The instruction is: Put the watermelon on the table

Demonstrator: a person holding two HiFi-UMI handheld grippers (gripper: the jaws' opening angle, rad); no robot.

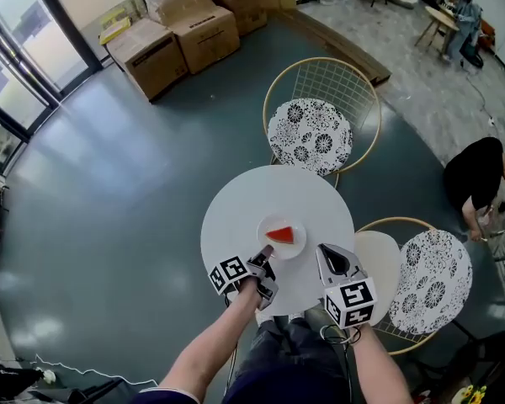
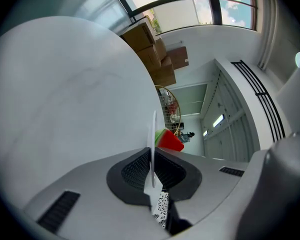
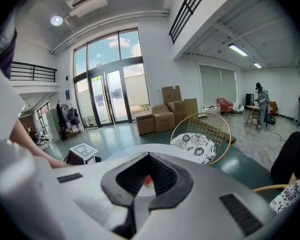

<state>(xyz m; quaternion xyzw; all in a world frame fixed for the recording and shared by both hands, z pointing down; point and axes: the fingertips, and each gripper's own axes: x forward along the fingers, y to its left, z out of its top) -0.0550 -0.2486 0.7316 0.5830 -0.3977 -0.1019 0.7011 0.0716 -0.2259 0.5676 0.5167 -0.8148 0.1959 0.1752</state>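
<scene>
A red watermelon wedge [image 1: 280,235] with a green rind lies on a small white plate [image 1: 296,247] near the front of the round white table [image 1: 261,194]. My left gripper [image 1: 263,255] is shut on the plate's near-left rim. In the left gripper view the plate [image 2: 153,129] stands edge-on between the pads, with the wedge [image 2: 169,140] just beyond them. My left gripper [image 2: 151,165] lies low over the tabletop [image 2: 65,94]. My right gripper [image 1: 323,251] hovers over the table's front right, shut and holding nothing. A bit of the wedge [image 3: 148,180] shows past my right gripper [image 3: 149,155].
Two wire chairs with floral cushions stand close by, one behind the table [image 1: 310,135] and one at its right [image 1: 429,280]. A plain white seat [image 1: 380,263] touches the table's right edge. Cardboard boxes [image 1: 185,32] sit far back. A person [image 1: 480,175] crouches at the right.
</scene>
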